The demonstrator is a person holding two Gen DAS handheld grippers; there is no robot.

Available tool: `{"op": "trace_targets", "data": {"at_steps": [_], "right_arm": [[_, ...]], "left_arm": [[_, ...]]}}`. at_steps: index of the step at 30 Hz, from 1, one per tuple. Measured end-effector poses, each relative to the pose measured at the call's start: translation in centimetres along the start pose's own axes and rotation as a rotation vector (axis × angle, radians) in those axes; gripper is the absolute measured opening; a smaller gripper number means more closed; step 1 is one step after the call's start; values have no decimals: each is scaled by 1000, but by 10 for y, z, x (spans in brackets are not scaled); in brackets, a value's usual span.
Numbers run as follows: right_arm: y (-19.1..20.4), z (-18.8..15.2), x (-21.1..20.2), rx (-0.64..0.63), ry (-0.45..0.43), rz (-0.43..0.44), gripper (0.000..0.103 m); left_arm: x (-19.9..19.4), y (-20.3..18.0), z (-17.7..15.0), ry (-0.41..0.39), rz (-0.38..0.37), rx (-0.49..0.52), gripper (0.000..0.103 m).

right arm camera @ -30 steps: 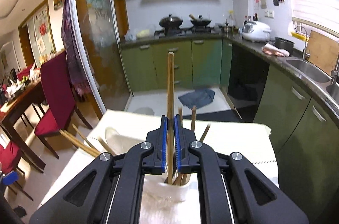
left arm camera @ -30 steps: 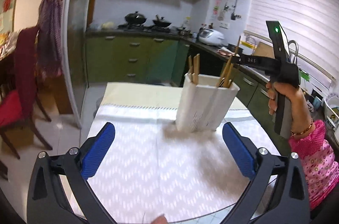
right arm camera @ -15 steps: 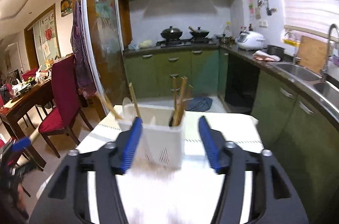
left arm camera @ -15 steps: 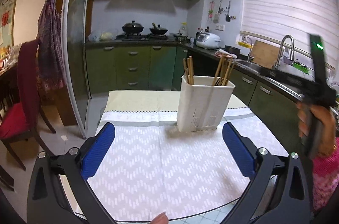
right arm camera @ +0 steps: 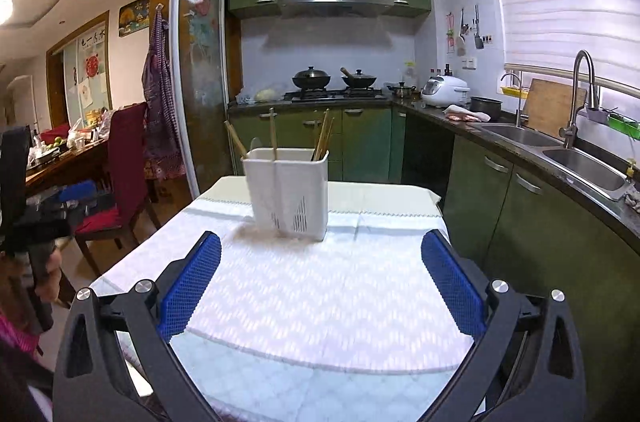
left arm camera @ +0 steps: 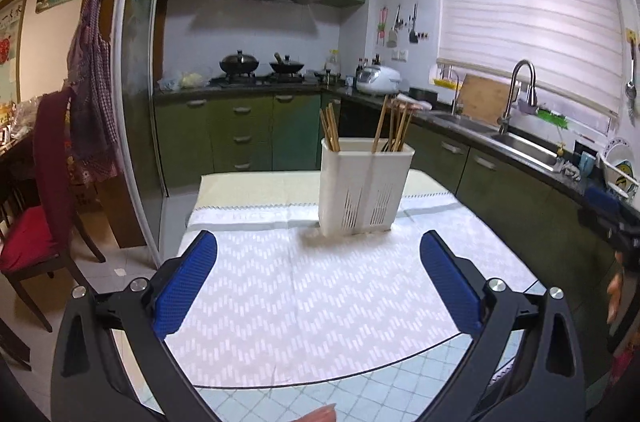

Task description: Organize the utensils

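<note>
- White plastic makes up the utensil holder [left arm camera: 366, 188], a tall box that stands upright on the surface [left arm camera: 304, 298], toward its far end. It has slots low down in its walls, likely so water can drip out.
- Wooden chopsticks [left arm camera: 394, 128] stand inside the utensil holder with their tops poking out above the rim. From the left view, a small bunch leans in the left part of the holder and a bigger bunch leans in the right part. They stand on end so they stay together and are easy to pull out.
- From the right view, something pale and rounded, maybe a spoon [right arm camera: 254, 144], peeks over the holder's rim. It is too small to be sure.
- A white patterned cloth [right arm camera: 304, 286] covers the surface under the holder. No loose utensils show on the cloth in front of the holder, so the sorting looks close to done.
- The left claw [left arm camera: 318, 278] is spread wide and has nothing in it. It hangs on the near side of the holder, well apart from it.
- The right claw [right arm camera: 320, 280] is also spread wide with nothing between its blue pads [right arm camera: 188, 288]. It too sits on the near side of the holder and points at it.
- Both claws are back from the holder, which I think gives a full look at it.
</note>
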State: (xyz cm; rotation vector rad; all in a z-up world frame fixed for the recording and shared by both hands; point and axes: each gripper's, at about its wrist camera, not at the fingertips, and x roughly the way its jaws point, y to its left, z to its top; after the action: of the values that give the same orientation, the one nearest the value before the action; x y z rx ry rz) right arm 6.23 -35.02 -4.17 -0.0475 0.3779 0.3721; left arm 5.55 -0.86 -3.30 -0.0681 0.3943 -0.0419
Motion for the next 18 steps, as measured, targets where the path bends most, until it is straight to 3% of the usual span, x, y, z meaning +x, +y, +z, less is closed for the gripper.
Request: {"op": "trace_targets", "data": {"at_steps": [9, 18], "right_arm": [[24, -12, -55, -27, 14, -6, 99], [30, 1, -52, -44, 10, -19, 99]], "left_arm": [[-39, -3, -7, -35, 40, 16, 97], [-46, 1, -16, -11, 74, 28, 97]]}}
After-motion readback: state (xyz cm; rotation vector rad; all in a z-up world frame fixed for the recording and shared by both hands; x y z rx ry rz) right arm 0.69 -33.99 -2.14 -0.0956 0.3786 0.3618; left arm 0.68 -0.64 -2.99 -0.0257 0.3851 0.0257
